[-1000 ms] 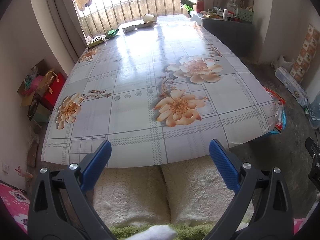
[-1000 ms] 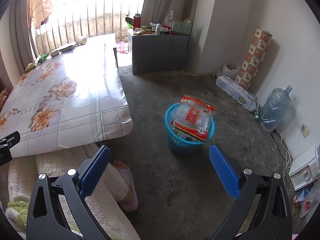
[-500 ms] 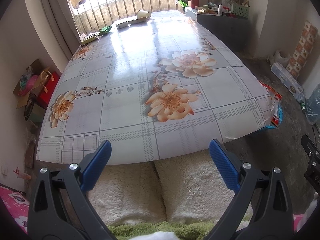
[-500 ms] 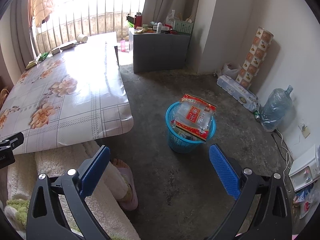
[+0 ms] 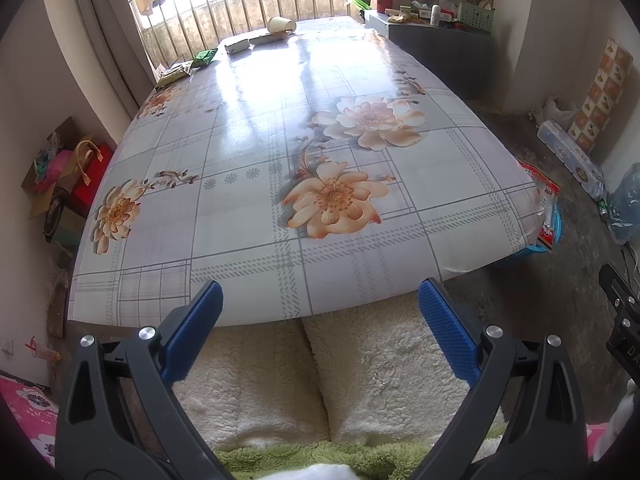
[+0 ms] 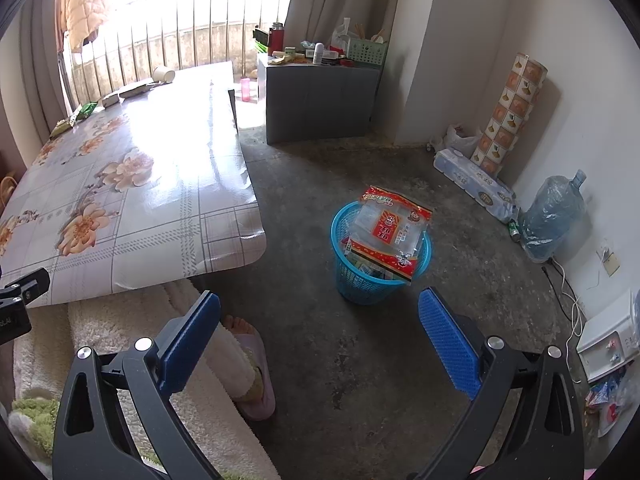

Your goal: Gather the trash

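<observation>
Both grippers, left (image 5: pixel 318 312) and right (image 6: pixel 319 322), gape wide, empty. Red-and-clear plastic wrapper (image 6: pixel 394 232) lies atop blue mesh waste basket (image 6: pixel 360 284) on concrete floor (image 6: pixel 360 360), beside floral-clothed table (image 6: pixel 132 208).

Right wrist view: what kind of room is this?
Most likely a lived-in room of a home, not a lab. A low table with a floral oilcloth, a blue waste basket on bare concrete floor, and a water jug beside a pack of tissue rolls by the wall.
</observation>
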`<state>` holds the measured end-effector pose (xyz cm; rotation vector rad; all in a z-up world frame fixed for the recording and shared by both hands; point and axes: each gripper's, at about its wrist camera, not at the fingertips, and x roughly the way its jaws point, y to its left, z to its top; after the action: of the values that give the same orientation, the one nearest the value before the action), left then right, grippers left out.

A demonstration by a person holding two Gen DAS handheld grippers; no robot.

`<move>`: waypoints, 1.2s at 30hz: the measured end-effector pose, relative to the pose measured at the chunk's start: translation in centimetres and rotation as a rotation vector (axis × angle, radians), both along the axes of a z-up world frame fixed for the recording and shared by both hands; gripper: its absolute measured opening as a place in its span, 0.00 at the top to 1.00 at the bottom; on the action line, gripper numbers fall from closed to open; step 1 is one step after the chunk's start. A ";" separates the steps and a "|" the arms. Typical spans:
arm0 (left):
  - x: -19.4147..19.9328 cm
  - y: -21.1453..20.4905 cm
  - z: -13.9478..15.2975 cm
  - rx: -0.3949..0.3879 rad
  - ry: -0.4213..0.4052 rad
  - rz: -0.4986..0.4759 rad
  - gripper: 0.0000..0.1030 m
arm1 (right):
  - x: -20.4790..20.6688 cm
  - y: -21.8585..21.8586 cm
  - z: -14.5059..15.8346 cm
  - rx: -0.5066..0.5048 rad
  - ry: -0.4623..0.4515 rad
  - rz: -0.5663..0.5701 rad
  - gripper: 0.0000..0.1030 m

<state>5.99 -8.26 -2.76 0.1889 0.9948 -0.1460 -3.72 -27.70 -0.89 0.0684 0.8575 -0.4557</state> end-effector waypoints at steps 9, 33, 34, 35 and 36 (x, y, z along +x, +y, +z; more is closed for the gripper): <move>0.0 -0.1 0.0 0.000 -0.001 -0.001 0.08 | 0.0 -0.1 0.0 0.001 0.000 -0.002 0.06; -0.1 -0.2 -0.1 0.001 -0.001 -0.003 0.08 | -0.1 -0.2 0.1 0.002 -0.003 -0.007 0.06; -0.1 -0.2 -0.1 0.002 -0.002 -0.003 0.08 | -0.1 -0.2 0.1 0.001 -0.004 -0.007 0.06; -0.1 -0.2 -0.1 0.002 -0.002 -0.003 0.08 | -0.1 -0.2 0.2 0.002 -0.004 -0.008 0.06; -0.1 -0.2 -0.1 0.002 -0.003 -0.003 0.08 | -0.1 -0.2 0.2 0.003 -0.004 -0.009 0.06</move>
<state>5.90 -8.44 -2.82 0.1924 0.9920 -0.1473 -3.85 -27.93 -0.71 0.0756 0.8540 -0.4624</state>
